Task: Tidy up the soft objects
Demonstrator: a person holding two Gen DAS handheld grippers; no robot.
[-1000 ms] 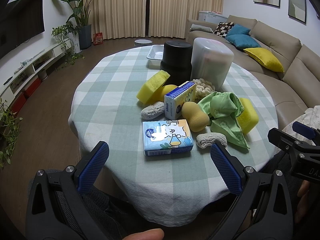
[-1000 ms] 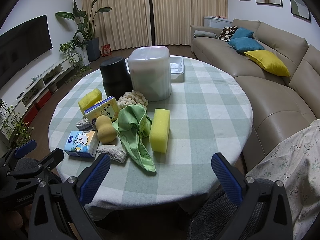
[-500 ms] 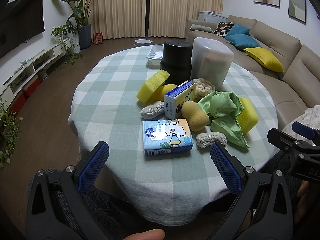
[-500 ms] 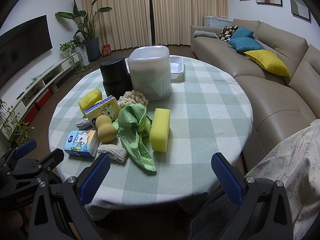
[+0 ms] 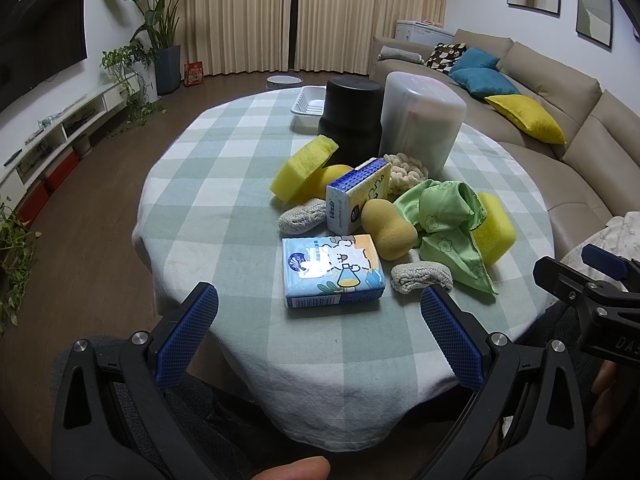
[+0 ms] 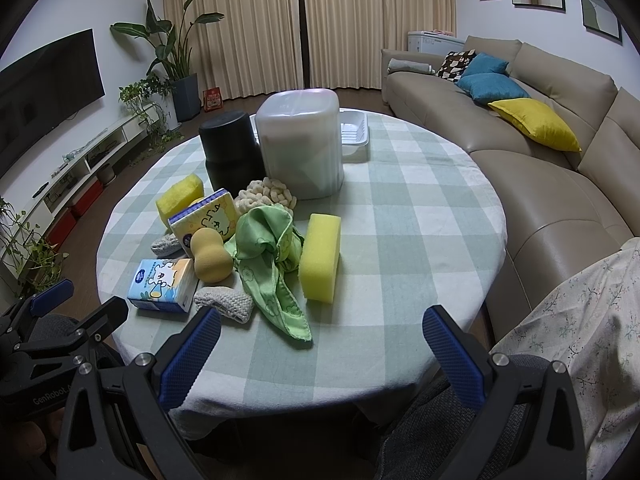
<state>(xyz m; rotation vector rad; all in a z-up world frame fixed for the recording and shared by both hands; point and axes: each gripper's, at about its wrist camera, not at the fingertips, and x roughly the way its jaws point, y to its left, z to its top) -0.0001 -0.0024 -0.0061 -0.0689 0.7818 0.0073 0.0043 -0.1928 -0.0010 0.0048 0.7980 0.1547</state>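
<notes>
While both grippers' fingers gape apart: spongy yellow block (image 6: 320, 258), crumpled green cloth (image 6: 268, 252).

Your round bench (image 5: 224, 184) wears a green-checked cloth. Near edge: blue tissue pack (image 5: 333, 271), knitted pads (image 5: 421, 277), green cloth (image 6: 269, 256), yellow sponges (image 6: 320, 262). Far side: black canister (image 5: 352, 116), translucent tub (image 6: 301, 145), white tray (image 6: 354, 134).
</notes>
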